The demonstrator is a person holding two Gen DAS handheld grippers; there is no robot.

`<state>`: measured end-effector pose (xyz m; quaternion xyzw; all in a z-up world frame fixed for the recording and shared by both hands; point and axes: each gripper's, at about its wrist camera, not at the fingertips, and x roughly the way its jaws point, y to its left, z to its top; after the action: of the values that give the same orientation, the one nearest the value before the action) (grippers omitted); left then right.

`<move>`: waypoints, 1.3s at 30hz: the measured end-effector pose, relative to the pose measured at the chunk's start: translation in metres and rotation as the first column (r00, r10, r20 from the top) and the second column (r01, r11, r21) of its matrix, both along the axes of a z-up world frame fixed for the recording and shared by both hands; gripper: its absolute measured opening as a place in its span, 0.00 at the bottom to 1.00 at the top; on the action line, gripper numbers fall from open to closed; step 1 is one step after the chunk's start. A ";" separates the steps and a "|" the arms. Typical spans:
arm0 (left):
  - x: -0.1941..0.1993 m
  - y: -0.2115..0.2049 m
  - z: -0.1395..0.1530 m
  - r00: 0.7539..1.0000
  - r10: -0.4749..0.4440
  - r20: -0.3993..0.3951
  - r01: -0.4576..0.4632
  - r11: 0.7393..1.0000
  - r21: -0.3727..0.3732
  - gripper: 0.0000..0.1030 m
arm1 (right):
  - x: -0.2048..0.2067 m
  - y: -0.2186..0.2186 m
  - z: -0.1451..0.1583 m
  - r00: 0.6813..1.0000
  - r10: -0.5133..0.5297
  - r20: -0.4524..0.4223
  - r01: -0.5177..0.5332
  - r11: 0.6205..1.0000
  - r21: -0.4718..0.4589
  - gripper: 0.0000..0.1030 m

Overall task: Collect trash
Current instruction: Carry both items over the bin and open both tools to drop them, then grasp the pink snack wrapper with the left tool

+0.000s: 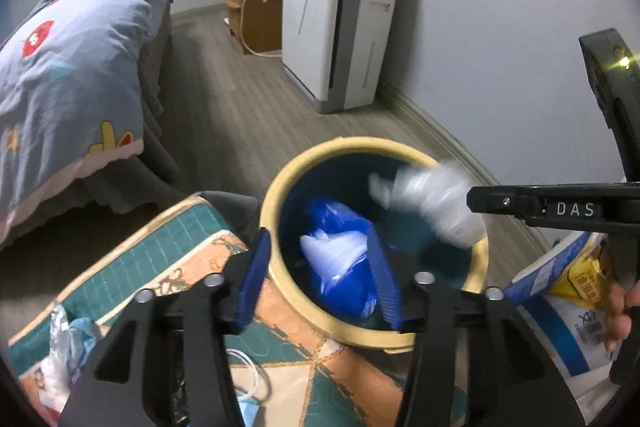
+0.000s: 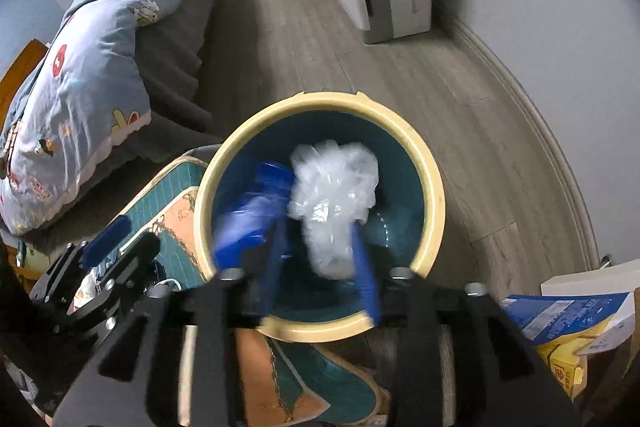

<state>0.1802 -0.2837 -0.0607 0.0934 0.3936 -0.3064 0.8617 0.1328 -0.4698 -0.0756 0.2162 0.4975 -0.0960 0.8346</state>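
**Both grippers over the bin, jaws apart, bags dropping in**

- Bin (image 2: 434, 187): round, cream rim, dark teal inside, stands on the wood floor (image 2: 460, 99) just beside the corner of a patterned teal-and-orange cushion (image 1: 168, 255).
- Left gripper (image 1: 320, 267): jaws roughly half open, nothing clamped. Blue pads straddle the near-left part of the bin rim. Blue plastic bag (image 1: 340, 219) with a white crumple on it sits inside the bin, seen between the pads but not pressed by them.
- Right gripper (image 2: 320, 259): jaws partly open, pointing down into the bin. Clear crumpled plastic bag (image 2: 336, 187) is between and ahead of the pads, motion-blurred; pads don't appear to pinch it. From the left wrist view the same bag is a white blur at the tip of the right gripper, over the far-right rim.
- Blue bag shows in the right view at the left inside wall of the bin, also blurred.
- More wrappers lie on the cushion's near-left corner (image 1: 68, 339).
- Cartons (image 2: 560, 315), blue/white and yellow, on the floor to the right of the bin.
- Bed with blue quilt (image 1: 68, 67) at left, white appliance (image 1: 340, 27) against the far wall.
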 end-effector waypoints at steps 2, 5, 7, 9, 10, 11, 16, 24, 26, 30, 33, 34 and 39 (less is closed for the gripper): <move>-0.001 0.006 0.006 1.000 0.017 0.007 -0.017 1.000 -0.012 0.67 | -0.001 0.001 0.003 1.000 -0.007 0.010 0.007 1.000 -0.007 0.54; -0.002 0.015 0.014 0.999 0.044 0.020 -0.044 0.999 -0.019 0.81 | -0.002 0.005 0.009 1.000 -0.001 0.024 0.001 1.000 -0.013 0.69; -0.005 0.022 0.020 0.997 0.064 0.036 -0.064 0.998 -0.013 0.85 | -0.003 0.008 0.013 0.999 0.002 0.033 -0.001 1.000 -0.019 0.77; -0.008 0.029 0.028 0.996 0.082 0.044 -0.081 0.997 -0.014 0.87 | -0.006 0.011 0.018 0.999 0.003 0.045 -0.002 1.000 -0.022 0.88; -0.010 0.034 0.032 0.994 0.094 0.048 -0.093 0.996 -0.015 0.88 | -0.007 0.012 0.020 0.999 0.003 0.052 -0.002 1.000 -0.020 0.90; -0.013 0.039 0.036 0.993 0.107 0.053 -0.106 0.994 -0.017 0.89 | -0.008 0.014 0.022 0.998 0.006 0.056 -0.004 1.000 -0.018 0.91; -0.032 0.062 0.059 0.986 0.152 0.076 -0.150 0.988 -0.028 0.91 | -0.014 0.031 0.031 0.996 0.046 0.071 -0.044 0.999 -0.028 0.94; -0.073 0.119 0.091 0.967 0.233 0.102 -0.233 0.972 -0.017 0.92 | -0.022 0.074 0.047 0.985 0.136 0.105 -0.134 0.991 -0.022 0.94; -0.084 0.139 0.096 0.959 0.263 0.110 -0.264 0.964 0.001 0.92 | -0.024 0.087 0.051 0.981 0.160 0.114 -0.159 0.987 -0.015 0.94; -0.102 0.176 0.101 0.941 0.318 0.115 -0.321 0.947 0.009 0.92 | -0.030 0.119 0.056 0.968 0.215 0.127 -0.215 0.977 -0.016 0.94; -0.118 0.206 0.096 0.926 0.362 0.104 -0.366 0.930 0.020 0.93 | -0.032 0.142 0.055 0.959 0.258 0.119 -0.258 0.966 -0.017 0.94; -0.121 0.211 0.093 0.924 0.370 0.102 -0.374 0.927 0.027 0.93 | -0.032 0.149 0.054 0.955 0.274 0.113 -0.273 0.962 -0.021 0.94; -0.134 0.240 0.069 0.910 0.405 0.084 -0.412 0.906 0.095 0.93 | -0.036 0.188 0.048 0.935 0.346 0.079 -0.341 0.937 -0.069 0.94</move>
<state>0.0457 -0.0435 0.0085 0.0661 0.3938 -0.0936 0.9120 0.0965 -0.2821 -0.0276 0.1075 0.4867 0.0479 0.8656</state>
